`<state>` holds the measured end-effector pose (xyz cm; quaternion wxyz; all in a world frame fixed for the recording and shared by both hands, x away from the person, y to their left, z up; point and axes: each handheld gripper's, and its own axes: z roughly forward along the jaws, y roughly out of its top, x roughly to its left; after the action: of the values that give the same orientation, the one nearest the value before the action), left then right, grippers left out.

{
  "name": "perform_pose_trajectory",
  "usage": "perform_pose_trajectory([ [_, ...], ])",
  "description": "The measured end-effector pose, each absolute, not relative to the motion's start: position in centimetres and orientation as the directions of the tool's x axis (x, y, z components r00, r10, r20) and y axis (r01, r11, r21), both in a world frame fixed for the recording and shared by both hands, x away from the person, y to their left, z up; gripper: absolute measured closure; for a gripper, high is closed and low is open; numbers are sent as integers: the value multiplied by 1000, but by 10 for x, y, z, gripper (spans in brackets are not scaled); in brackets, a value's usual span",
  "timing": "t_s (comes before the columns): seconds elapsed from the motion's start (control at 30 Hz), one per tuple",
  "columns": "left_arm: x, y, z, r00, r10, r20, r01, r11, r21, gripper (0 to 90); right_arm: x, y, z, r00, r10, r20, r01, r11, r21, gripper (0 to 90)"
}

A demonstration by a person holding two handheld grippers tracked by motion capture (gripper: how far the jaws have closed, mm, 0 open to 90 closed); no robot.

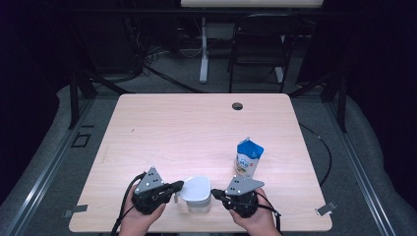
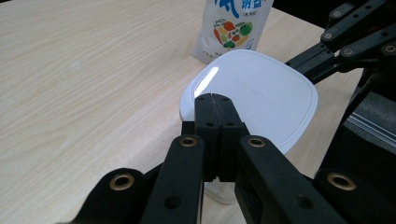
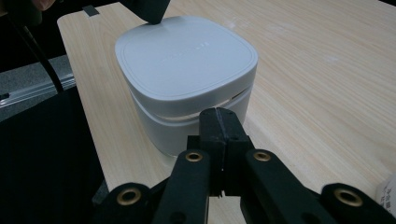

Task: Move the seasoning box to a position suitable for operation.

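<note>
1. Nearest the bench's near edge, the left claw (image 1: 178,186) and the right claw (image 1: 215,192) face each other across the white lidded box (image 1: 197,192), each held in one of the person's hands. Both are clenched on nothing, jaws pressed flat together in both gripper views.

2. The relation that matters: the box sits squarely between the two tips. From the left claw it lies straight ahead with the tip at the lid's (image 2: 254,95) rim; in the right gripper view that tip looks to touch the lid's far corner, though contact is hard to confirm. From the right claw (image 3: 220,122) the box (image 3: 187,79) also lies straight ahead, the tip level with the seam under the lid and just beside the wall. Neither hand is clearly nearer.

3. The box is a rounded square, so it has no real long axis; it stands upright, lid seated, with a thin gap at the seam.

4. Farther off, to the right, a blue and white carton (image 1: 249,157) stands upright, near the box but apart from it.

5. Beyond that the bench (image 1: 196,128) runs bare to a cable hole (image 1: 237,105) at its far edge.

6. Hidden: what the box holds, its base behind the left claw's jaws, and the carton's top, cut off in the left gripper view.
</note>
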<state>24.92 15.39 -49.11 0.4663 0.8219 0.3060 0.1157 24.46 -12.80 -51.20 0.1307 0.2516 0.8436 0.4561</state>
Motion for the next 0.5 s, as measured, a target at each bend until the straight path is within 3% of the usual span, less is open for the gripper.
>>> perform_pose_trajectory([
  [0.5, 249, 155, -491, 785, 613, -90, 395, -382, 836, 900, 243, -125, -510, -844, 537, 8, 298, 456, 839, 899],
])
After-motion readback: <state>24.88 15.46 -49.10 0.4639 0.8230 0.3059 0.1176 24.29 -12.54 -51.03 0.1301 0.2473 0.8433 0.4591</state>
